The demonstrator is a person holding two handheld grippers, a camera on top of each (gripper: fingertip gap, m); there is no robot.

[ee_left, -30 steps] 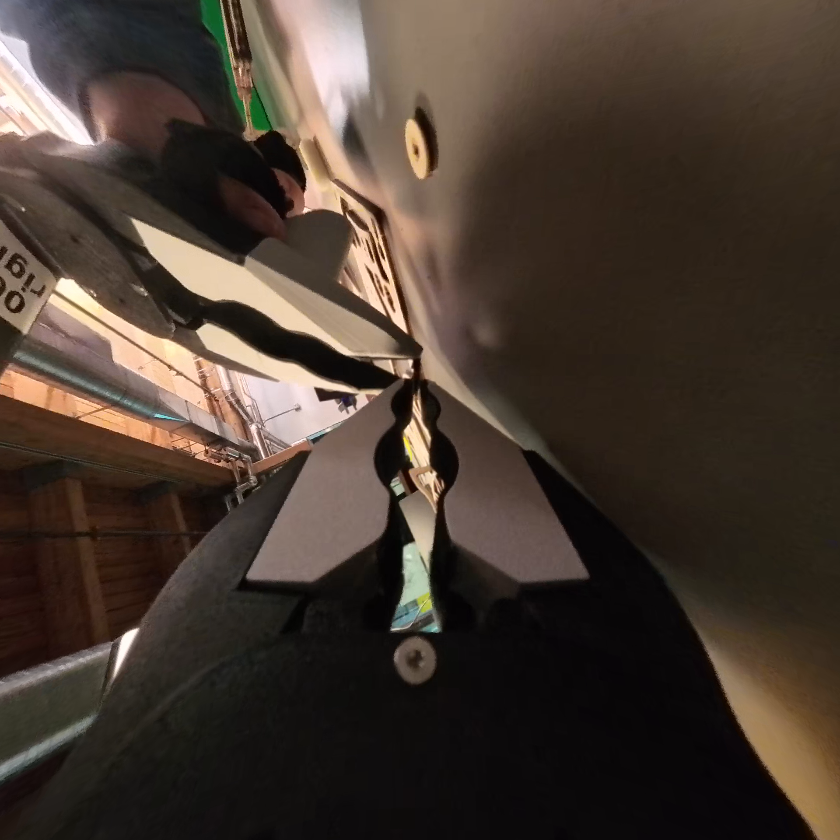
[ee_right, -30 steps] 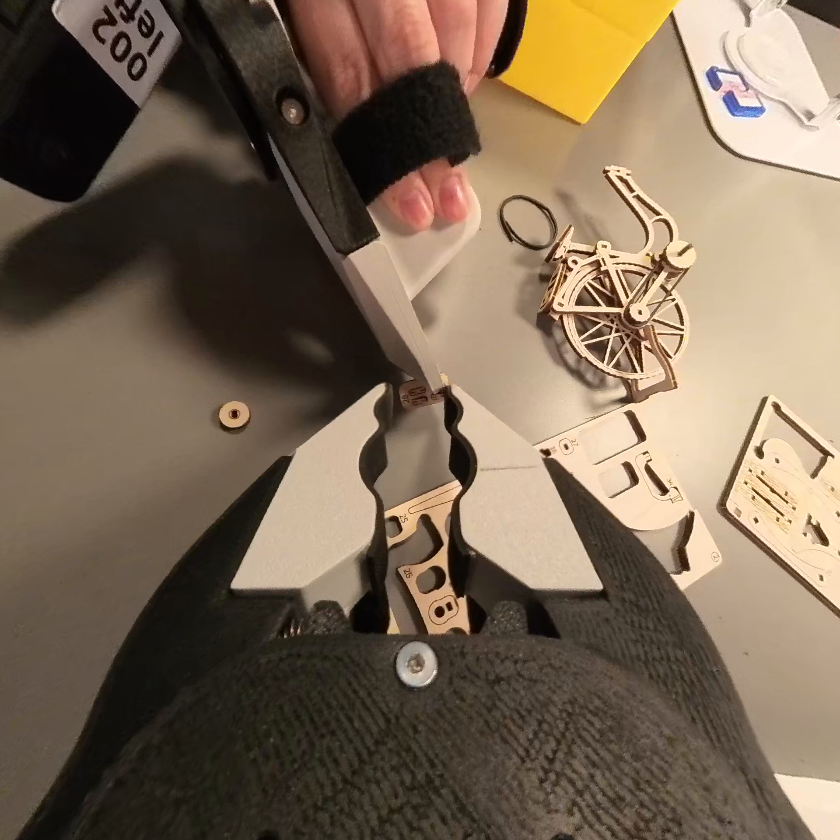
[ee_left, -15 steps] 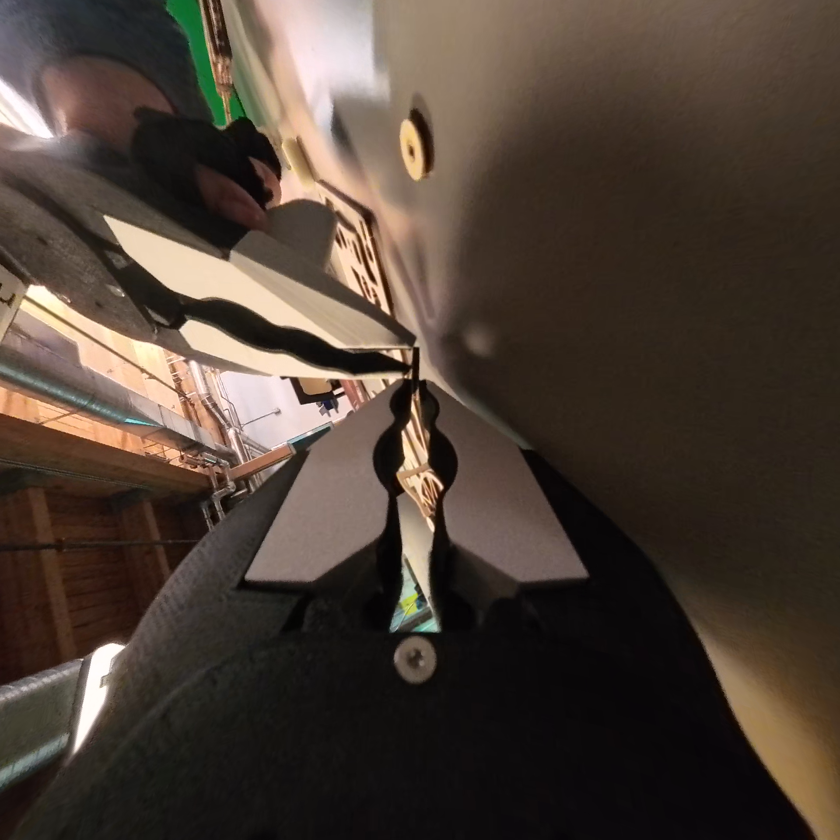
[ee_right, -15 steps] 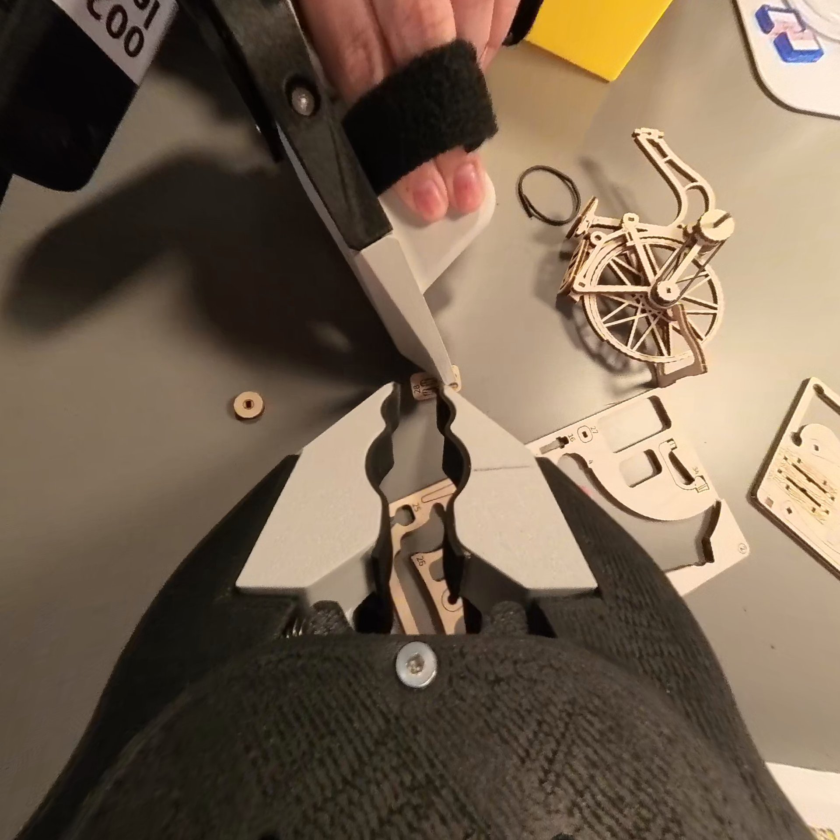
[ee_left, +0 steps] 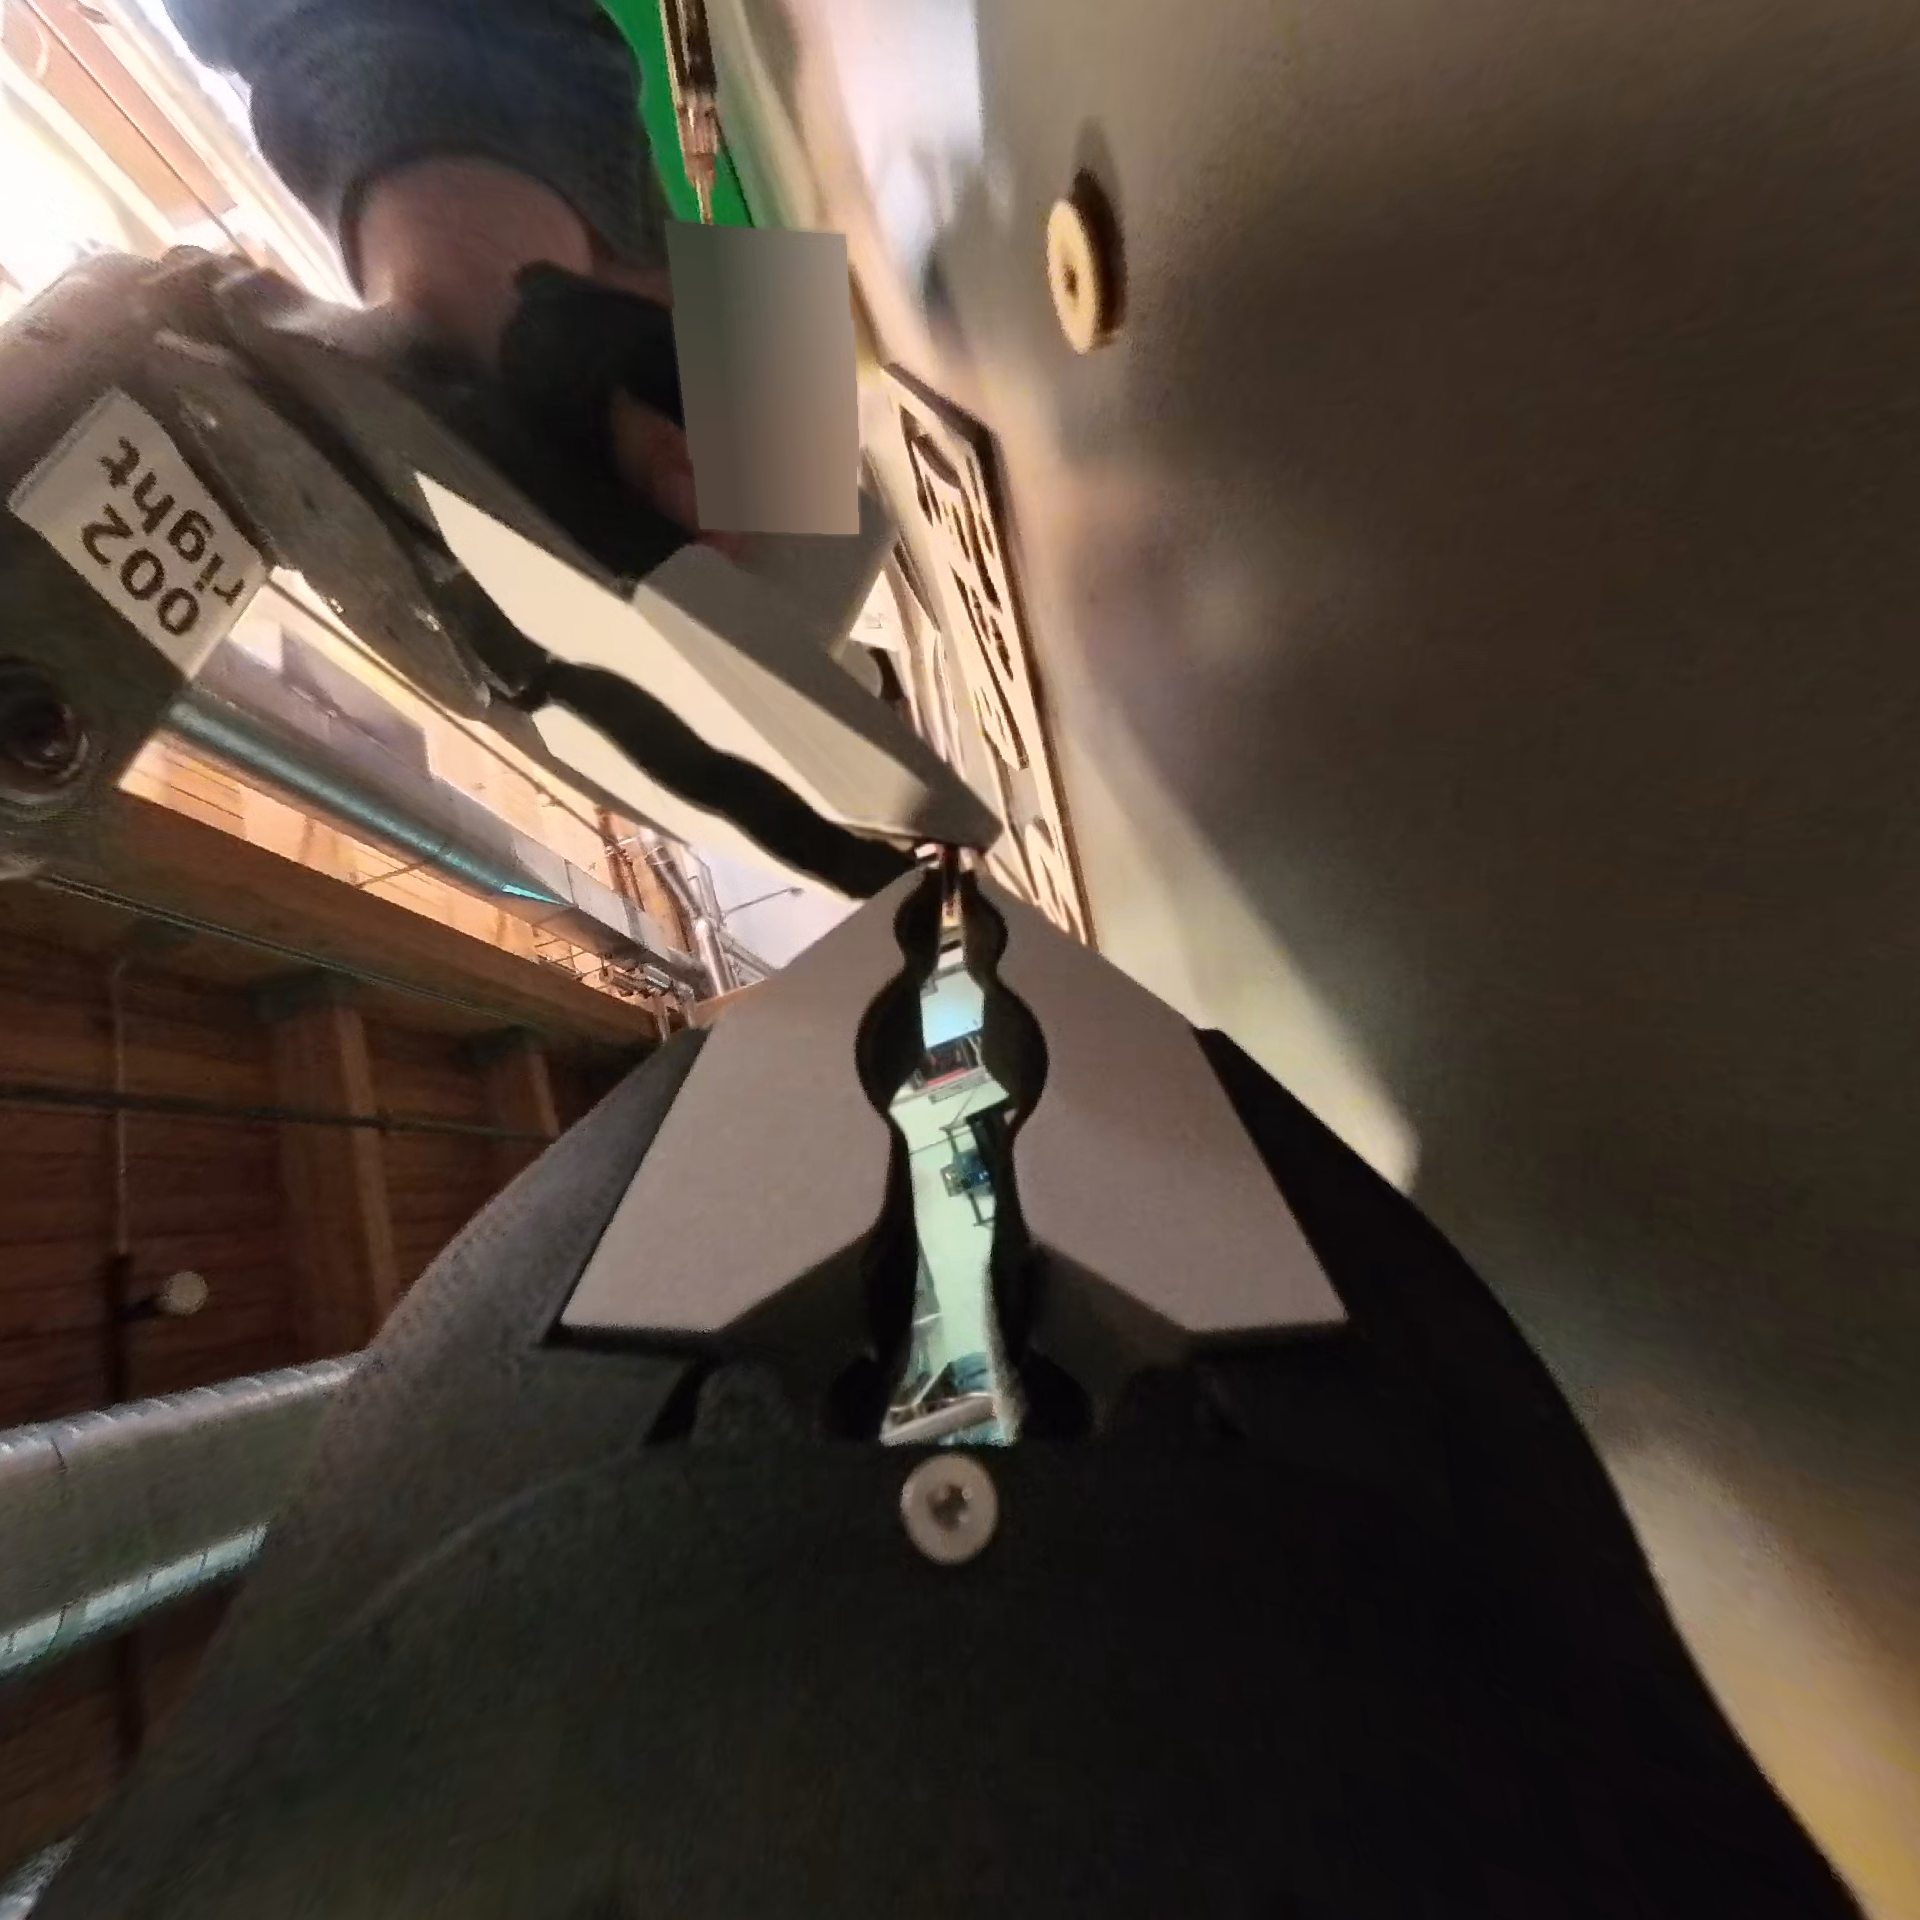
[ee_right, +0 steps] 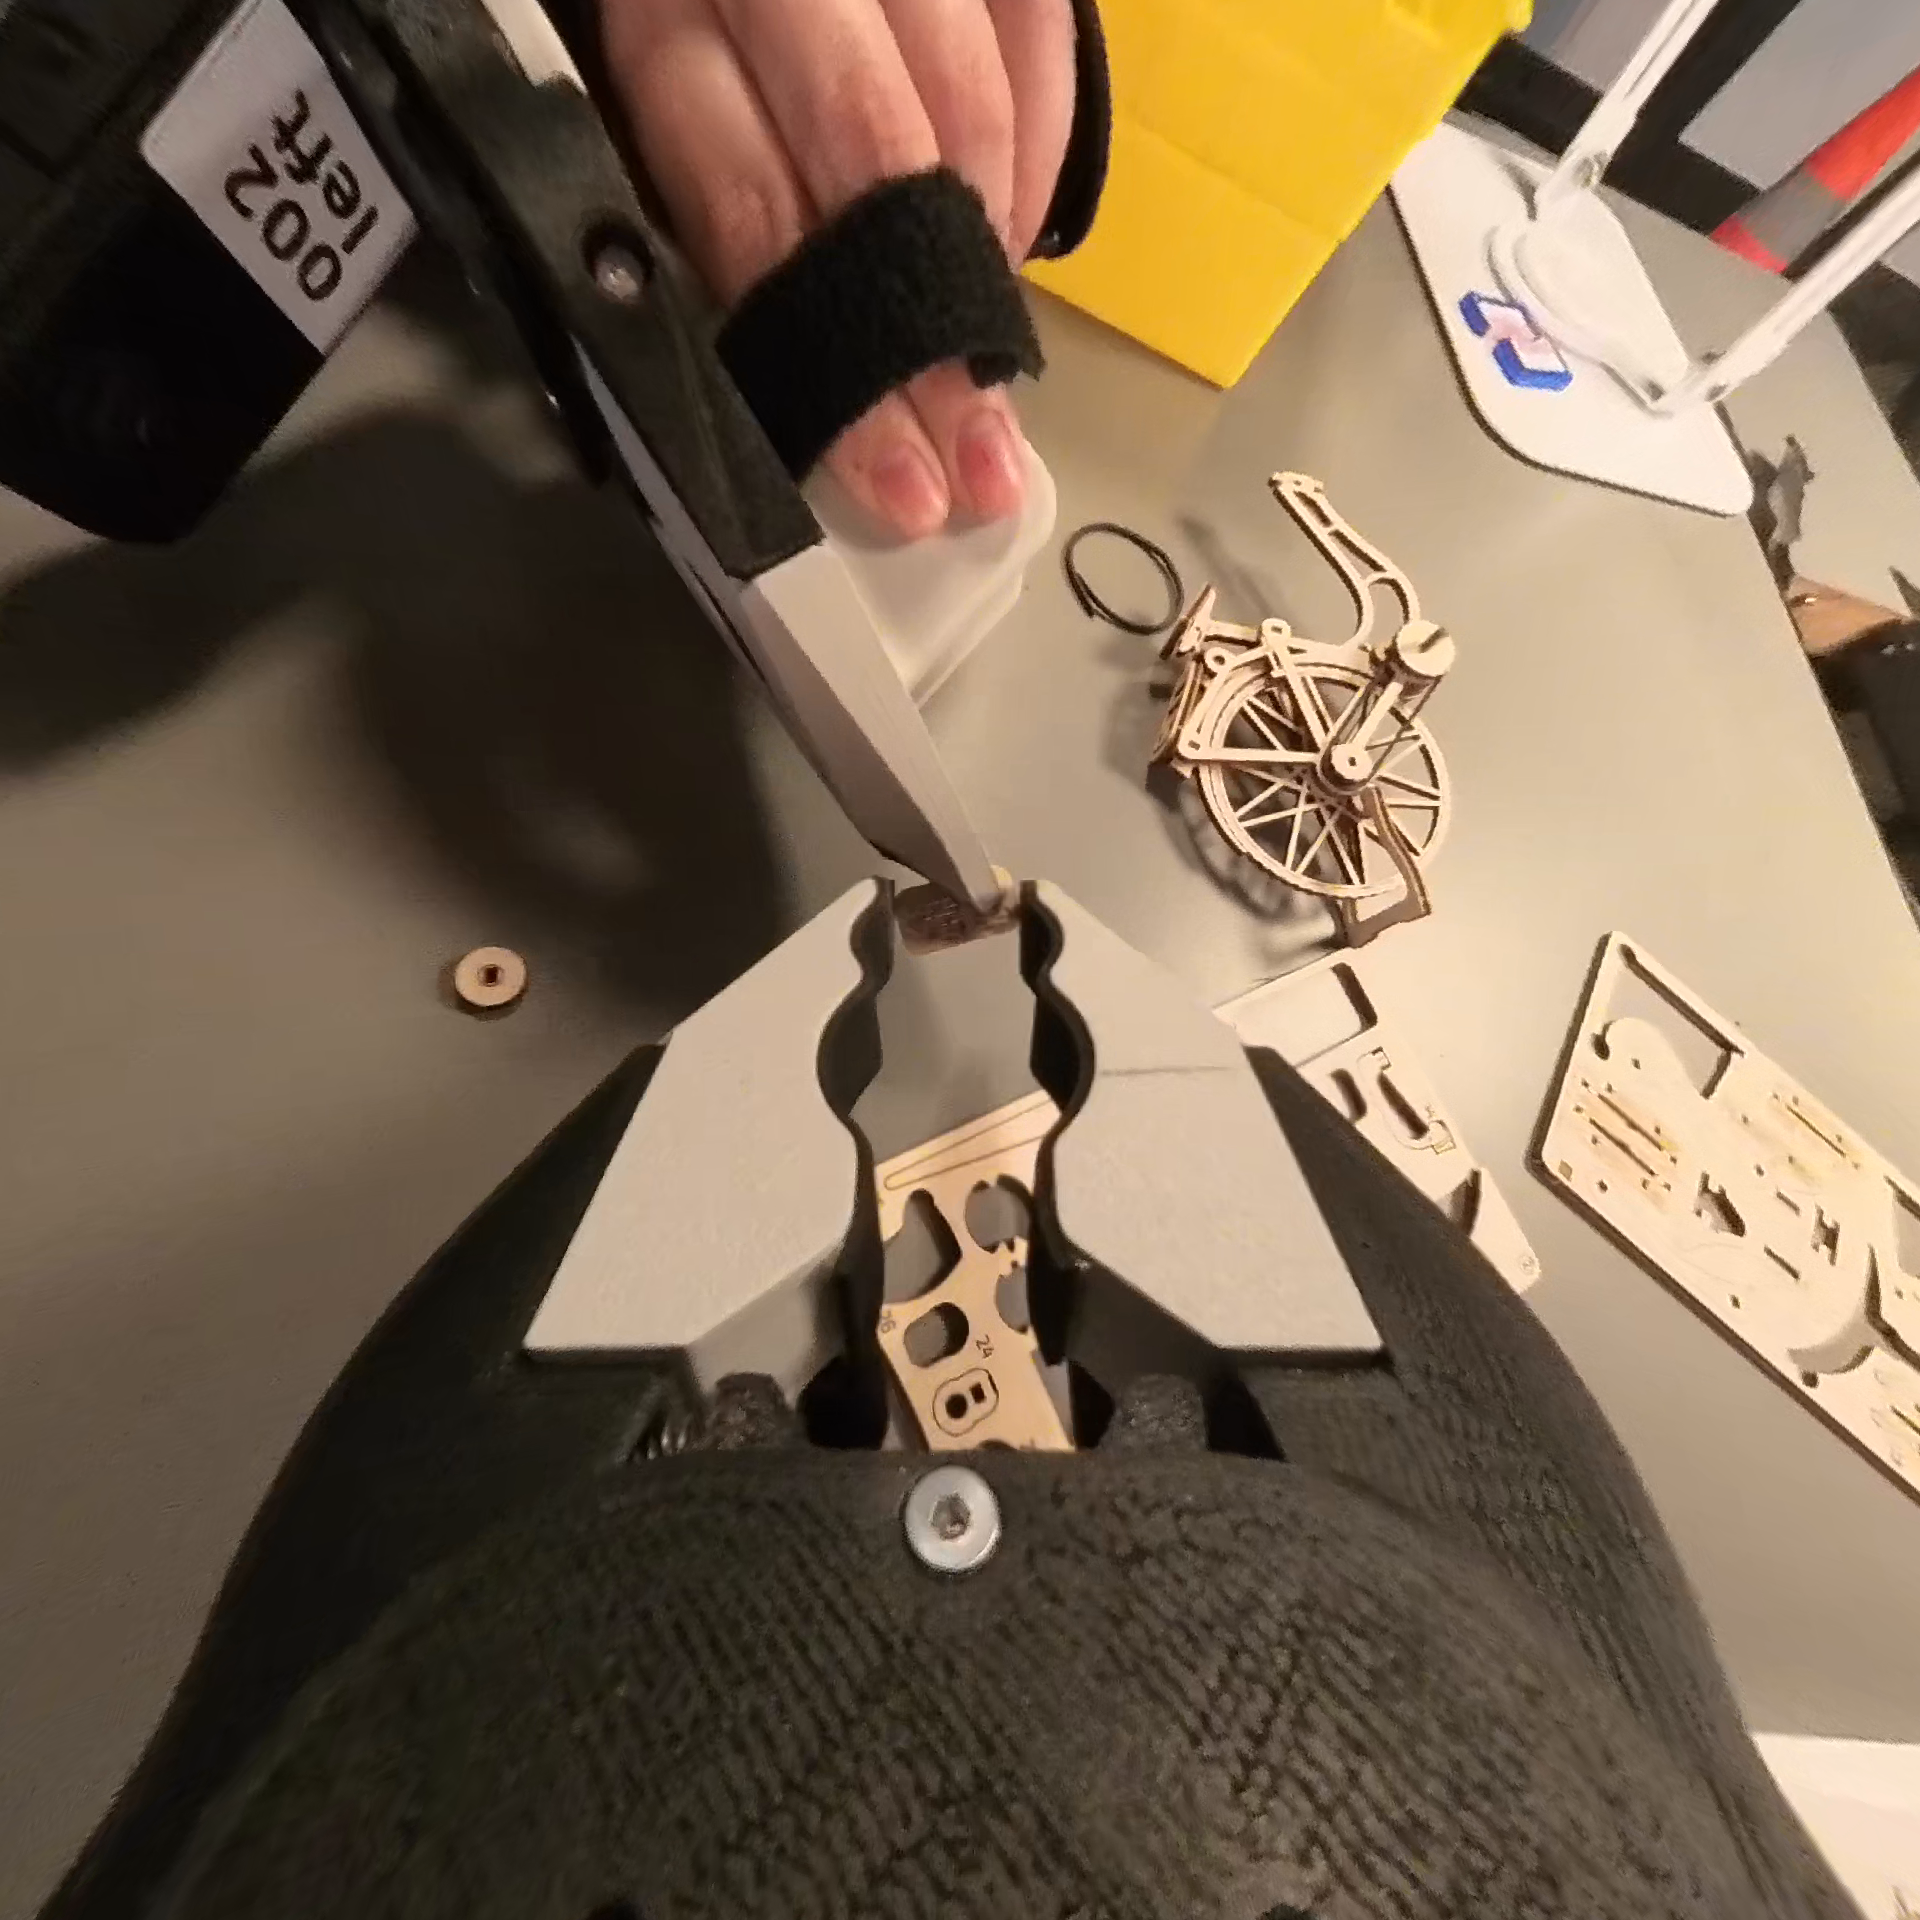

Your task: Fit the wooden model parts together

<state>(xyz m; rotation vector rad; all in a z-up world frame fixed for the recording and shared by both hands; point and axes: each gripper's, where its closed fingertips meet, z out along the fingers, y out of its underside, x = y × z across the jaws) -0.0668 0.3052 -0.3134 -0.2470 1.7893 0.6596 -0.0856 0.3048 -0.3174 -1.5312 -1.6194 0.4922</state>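
Note:
In the right wrist view my right gripper (ee_right: 956, 906) is shut on a small dark wooden part (ee_right: 935, 916), held above the grey table (ee_right: 312, 1039). My left gripper (ee_right: 971, 868) comes down from the upper left, shut, with its tip pressed on that part's right end, where a pale wooden bit (ee_right: 1000, 881) shows. In the left wrist view my left gripper (ee_left: 951, 885) pinches a thin piece seen edge-on, tip to tip with the right gripper (ee_left: 935, 831). A built wooden wheel model (ee_right: 1320, 748) stands to the right.
A wooden washer (ee_right: 488, 979) lies at the left and also shows in the left wrist view (ee_left: 1081, 270). Punched wooden sheets lie under my right gripper (ee_right: 966, 1309) and to the right (ee_right: 1382, 1122) (ee_right: 1745, 1195). A black rubber band (ee_right: 1127, 577), yellow box (ee_right: 1247, 156) and white mat (ee_right: 1579, 395) are behind. My left and right fingertips are right by each other. The wooden washer (ee_right: 488, 979) is about 7 centimetres from my right fingertips.
Both grippers stay tip to tip on the small part. The pair has shifted slightly over the table, and the left gripper has tilted, so the wooden sheet no longer shows between its fingers.

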